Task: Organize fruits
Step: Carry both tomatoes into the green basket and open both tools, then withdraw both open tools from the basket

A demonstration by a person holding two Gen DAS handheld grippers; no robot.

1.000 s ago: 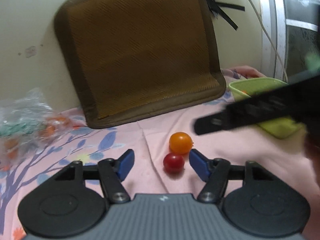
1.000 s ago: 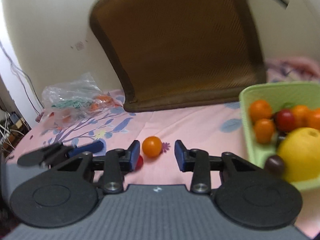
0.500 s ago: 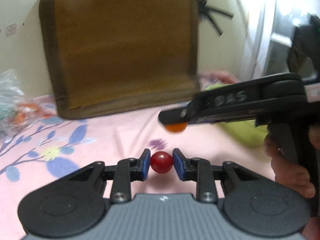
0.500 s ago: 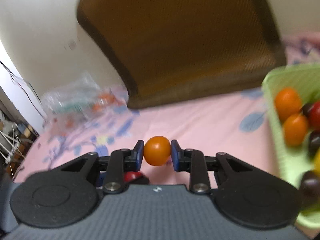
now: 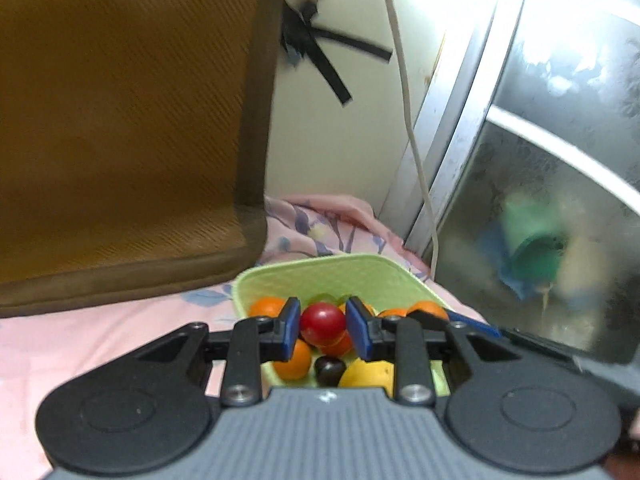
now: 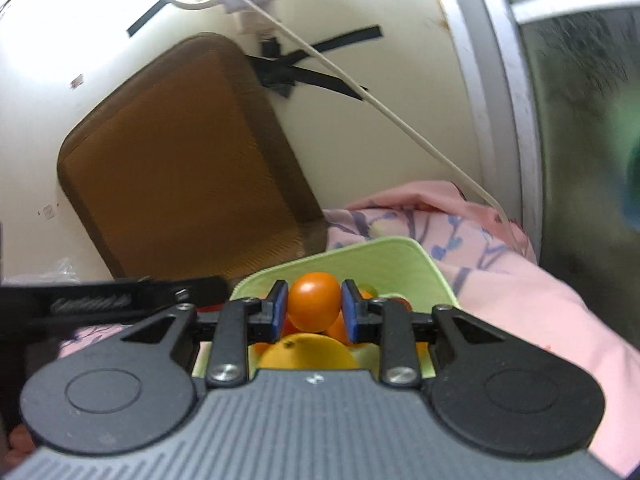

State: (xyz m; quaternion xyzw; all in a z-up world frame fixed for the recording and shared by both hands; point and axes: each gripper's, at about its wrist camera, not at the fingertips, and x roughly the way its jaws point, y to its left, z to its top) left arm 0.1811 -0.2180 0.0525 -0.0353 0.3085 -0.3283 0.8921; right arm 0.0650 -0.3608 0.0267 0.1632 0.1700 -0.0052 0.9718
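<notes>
Fruit in hand: red cherry tomato (image 5: pixel 322 319) pinched between the blue pads of the left gripper (image 5: pixel 322 325); orange cherry tomato (image 6: pixel 314 306) pinched the same way in the right gripper (image 6: pixel 314 310).
Tool state: both sets of jaws closed on their fruit, pads pressing each side — neither has let go.
Position: both tomatoes are held above the green basket (image 5: pixel 340 270), which sits on the pink floral sheet (image 5: pixel 100 328) beside a brown cushion (image 5: pixel 120 120) leaning on the wall.
Basket contents: several orange tomatoes, one at the left rim (image 5: pixel 267 306), a dark round fruit (image 5: pixel 329 369) and a large yellow fruit (image 5: pixel 368 374) near the front; exact count unclear, the grippers hide part of the pile.
Other gripper in view: the left tool's black body (image 6: pixel 108 302) shows at the left edge of the right wrist view, so the two hands are close together over the same basket.
Done, by my reading: most fruit already gathered in the basket.
Left: release these two into it — a low drop seems wise, since round fruit may roll off the heap. Whether any fruit remains loose on the sheet cannot be told from these views.
</notes>
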